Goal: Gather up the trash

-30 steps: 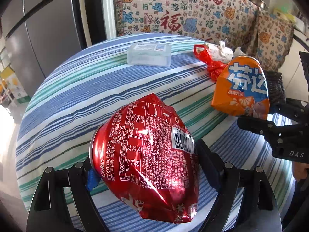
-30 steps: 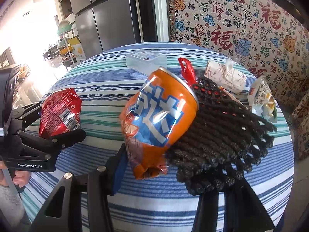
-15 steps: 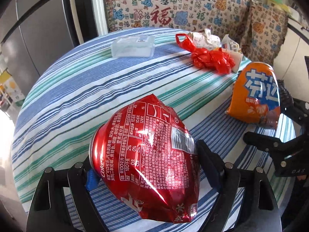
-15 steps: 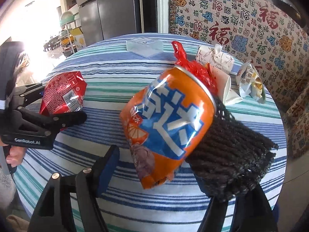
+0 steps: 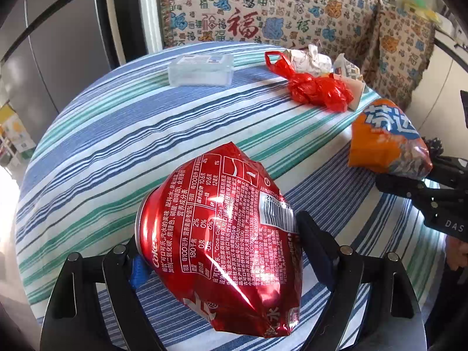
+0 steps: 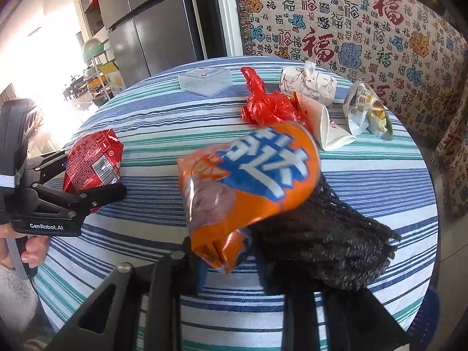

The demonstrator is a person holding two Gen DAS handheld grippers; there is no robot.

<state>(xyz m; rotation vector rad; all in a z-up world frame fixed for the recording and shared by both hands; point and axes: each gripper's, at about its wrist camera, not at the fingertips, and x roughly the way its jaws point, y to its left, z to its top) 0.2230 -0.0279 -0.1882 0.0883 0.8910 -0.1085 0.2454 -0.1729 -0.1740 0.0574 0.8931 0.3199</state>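
My left gripper (image 5: pixel 222 251) is shut on a crushed red Coke can (image 5: pixel 228 228), held above the near part of the striped round table (image 5: pixel 122 134). My right gripper (image 6: pixel 231 260) is shut on a crushed orange Fanta can (image 6: pixel 251 181) together with a black knitted mat (image 6: pixel 330 239), above the table's near right side. Each gripper shows in the other view, the left (image 6: pixel 87 187) with the red can (image 6: pixel 90 163), the right (image 5: pixel 409 187) with the orange can (image 5: pixel 386 140). A red plastic bag (image 5: pixel 318 87), a crushed paper cup (image 6: pixel 324 125) and crumpled wrappers (image 6: pixel 365 108) lie at the far right.
A clear plastic box (image 5: pixel 201 70) sits at the table's far side. A patterned cloth (image 5: pixel 263 5) covers a sofa behind the table. A grey fridge (image 6: pixel 152 29) stands at the far left. The table edge drops off near me.
Both grippers have drawn back and risen with their cans. The orange can and mat have moved right, uncovering the red bag and paper trash behind.
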